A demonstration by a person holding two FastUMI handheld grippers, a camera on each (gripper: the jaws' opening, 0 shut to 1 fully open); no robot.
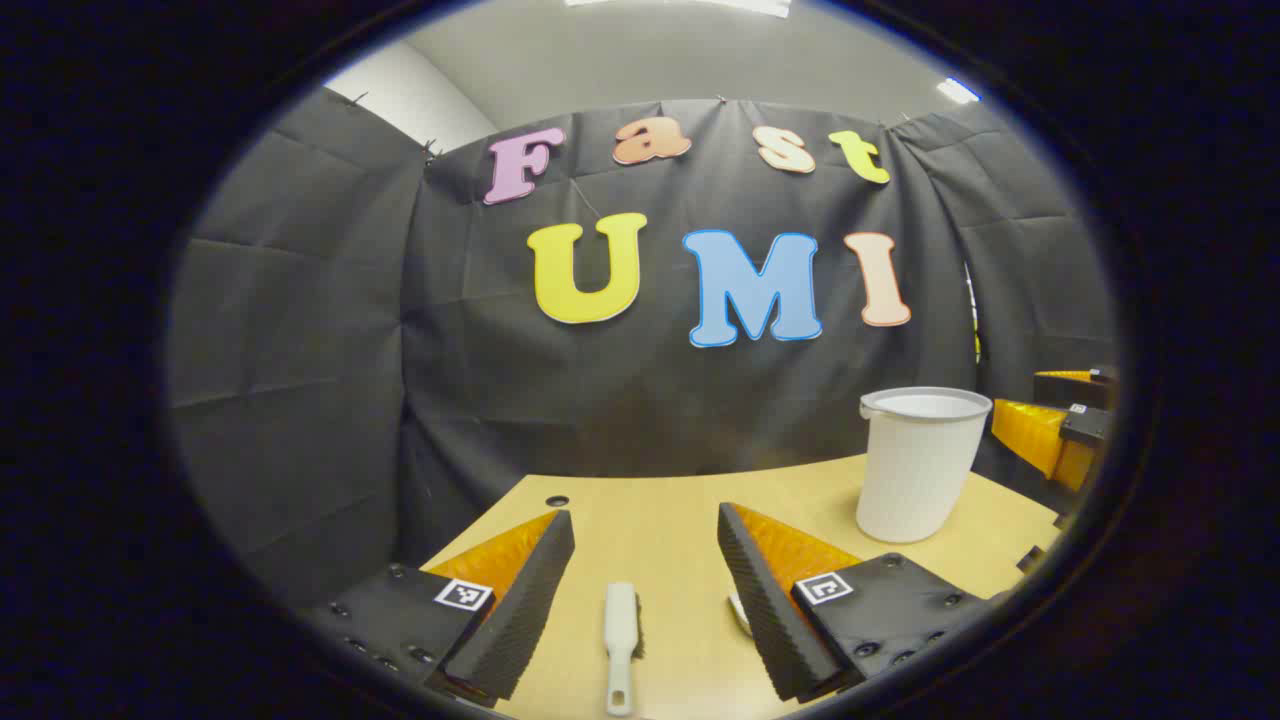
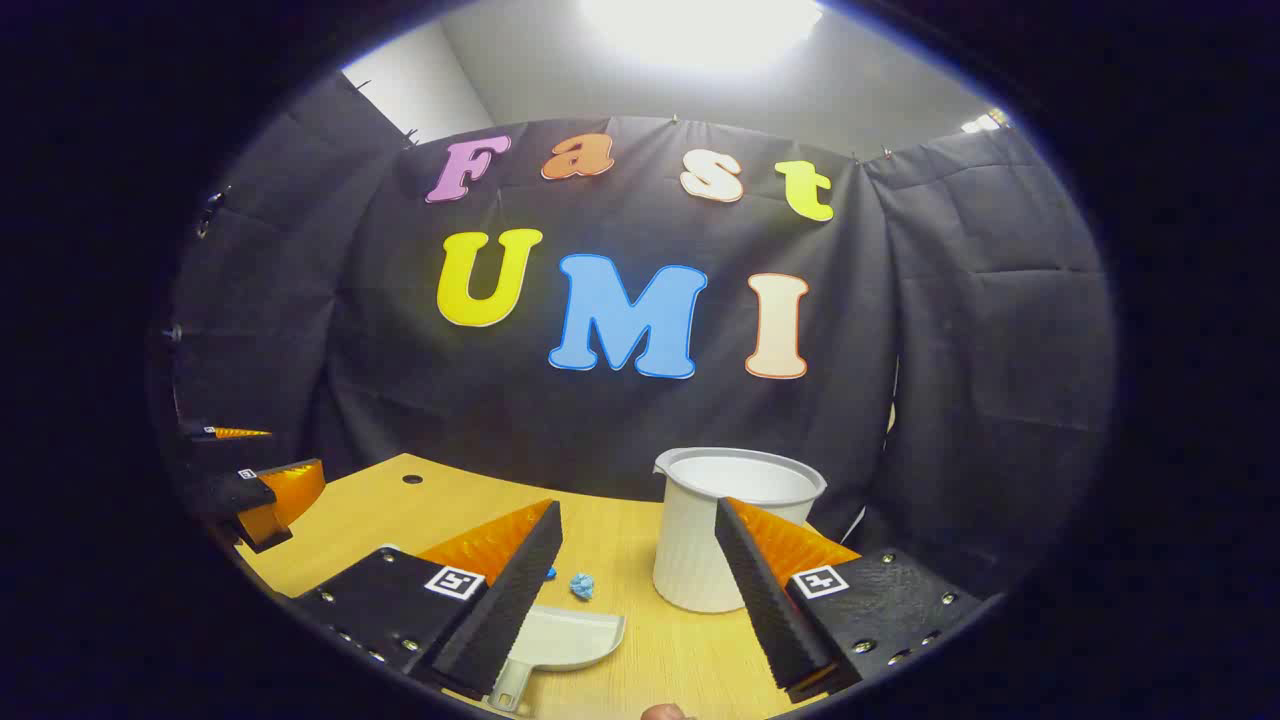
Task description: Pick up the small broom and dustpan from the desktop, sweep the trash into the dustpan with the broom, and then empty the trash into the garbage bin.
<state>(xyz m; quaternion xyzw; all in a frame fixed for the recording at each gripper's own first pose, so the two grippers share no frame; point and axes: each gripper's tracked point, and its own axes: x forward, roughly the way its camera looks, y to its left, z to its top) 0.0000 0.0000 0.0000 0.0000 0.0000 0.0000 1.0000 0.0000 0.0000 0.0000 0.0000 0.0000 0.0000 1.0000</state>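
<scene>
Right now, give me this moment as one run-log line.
left gripper: open above broom | right gripper: open, dustpan below | blue trash on desk | bin upright | nothing grasped

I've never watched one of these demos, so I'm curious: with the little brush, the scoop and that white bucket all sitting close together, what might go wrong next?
Three things, possibly. The broom lies flat on the desk, so the open left gripper could pinch it askew. The garbage bin stands close beside the right gripper, so it might get knocked. The blue trash scraps are small and could skid past the dustpan.
</scene>
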